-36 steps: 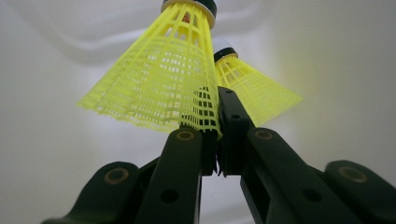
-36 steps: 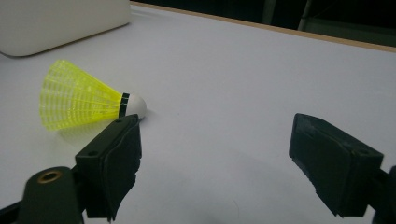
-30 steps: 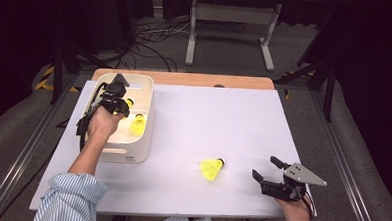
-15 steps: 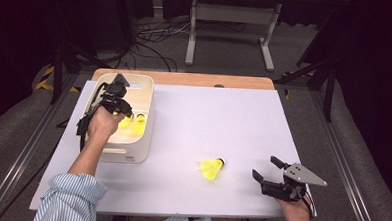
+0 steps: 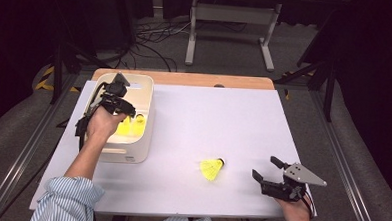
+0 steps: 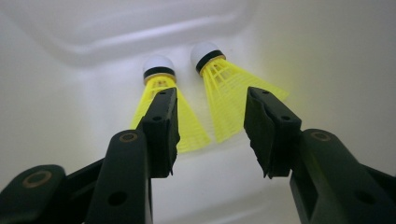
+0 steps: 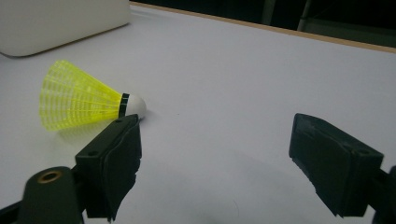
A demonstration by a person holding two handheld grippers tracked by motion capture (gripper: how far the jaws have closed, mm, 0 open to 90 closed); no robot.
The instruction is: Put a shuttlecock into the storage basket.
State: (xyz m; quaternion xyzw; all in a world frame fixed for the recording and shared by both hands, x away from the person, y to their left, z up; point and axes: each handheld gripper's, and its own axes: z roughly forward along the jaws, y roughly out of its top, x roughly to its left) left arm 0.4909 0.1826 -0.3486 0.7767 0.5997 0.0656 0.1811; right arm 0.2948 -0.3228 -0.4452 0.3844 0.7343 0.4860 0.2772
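Observation:
My left gripper (image 5: 120,106) (image 6: 210,116) reaches down into the white bin (image 5: 132,153) at the table's left. Its jaws have just been opening and stand apart with nothing between the pads. Two yellow shuttlecocks with white corks lie side by side on the bin floor just beyond them, one on the left (image 6: 158,66) and one on the right (image 6: 224,98) (image 5: 133,127). A third yellow shuttlecock (image 5: 211,168) (image 7: 79,100) lies on its side on the white table. My right gripper (image 5: 264,167) (image 7: 217,140) rests open just right of it, not touching it.
The white tabletop (image 5: 209,116) has a wooden strip (image 5: 185,79) along its far edge. The bin's corner (image 7: 60,23) appears far off in the right gripper view. Beyond the table are dark floor, cables and a metal stand (image 5: 233,22).
In the high view a small yellow patch by my left gripper's jaws has dropped down to join the yellow on the bin floor. Neither hand has shifted.

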